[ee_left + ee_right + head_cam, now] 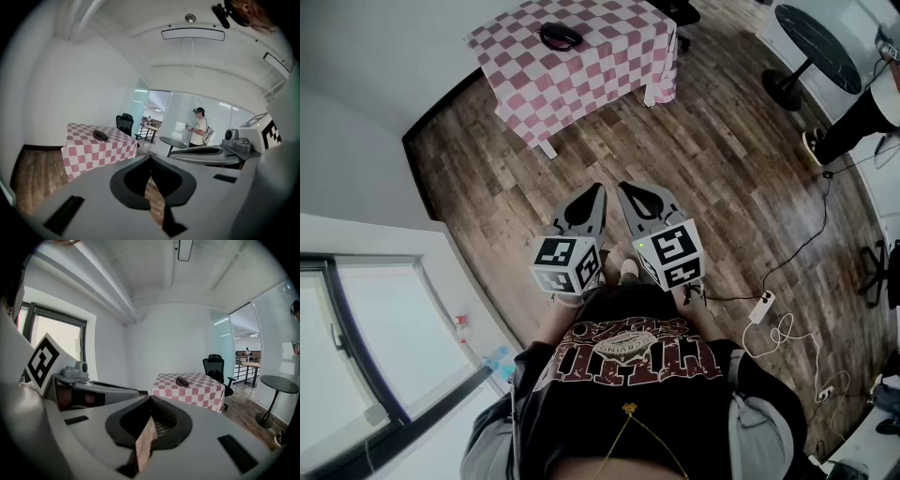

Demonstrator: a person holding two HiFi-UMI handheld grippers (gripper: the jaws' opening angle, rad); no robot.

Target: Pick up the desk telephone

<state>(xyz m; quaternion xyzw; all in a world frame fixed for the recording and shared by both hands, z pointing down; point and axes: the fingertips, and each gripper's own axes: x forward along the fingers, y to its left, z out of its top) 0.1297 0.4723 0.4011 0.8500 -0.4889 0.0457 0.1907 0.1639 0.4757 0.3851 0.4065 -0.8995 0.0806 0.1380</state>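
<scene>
The black desk telephone (561, 36) (100, 135) (182, 381) lies on a table with a red-and-white checked cloth (600, 66) (89, 150) (199, 391), far across the wooden floor. I hold both grippers side by side in front of my body, well short of the table. My left gripper (600, 187) (150, 157) has its jaws together with nothing between them. My right gripper (622, 186) (150, 397) is shut and empty too. Both point towards the table and slightly down.
A black round table (811, 37) (280, 384) stands to the right, with a person (199, 127) next to it. A black office chair (124, 124) (214, 366) sits behind the checked table. A power strip and cables (762, 305) lie on the floor at right. A white wall and a window (366, 328) are at left.
</scene>
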